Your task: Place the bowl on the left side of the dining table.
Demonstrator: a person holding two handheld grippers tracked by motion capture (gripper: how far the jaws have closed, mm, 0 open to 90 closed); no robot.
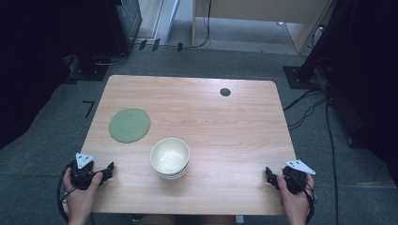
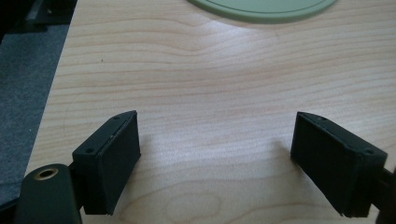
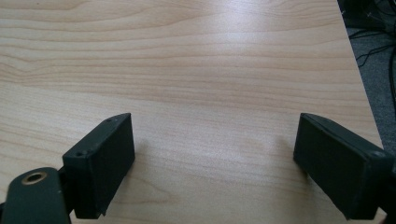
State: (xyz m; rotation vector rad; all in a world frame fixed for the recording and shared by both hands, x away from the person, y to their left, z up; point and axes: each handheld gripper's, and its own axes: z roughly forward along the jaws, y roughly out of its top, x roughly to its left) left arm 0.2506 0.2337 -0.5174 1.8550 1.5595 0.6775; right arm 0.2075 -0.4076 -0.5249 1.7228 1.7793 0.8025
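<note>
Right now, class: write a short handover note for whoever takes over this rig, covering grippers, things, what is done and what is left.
Left gripper: open, empty, resting at the table's near left edge.
Right gripper: open, empty, at the near right edge.
Stack of white bowls: near middle, between the grippers, untouched.
Green plate: lies flat, left of and beyond the bowls.
Done: nothing.
Left: probably picking up a bowl, perhaps for the plate.

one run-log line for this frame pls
left gripper: open, empty | right gripper: open, empty | bowls: stacked, untouched | plate: on table
</note>
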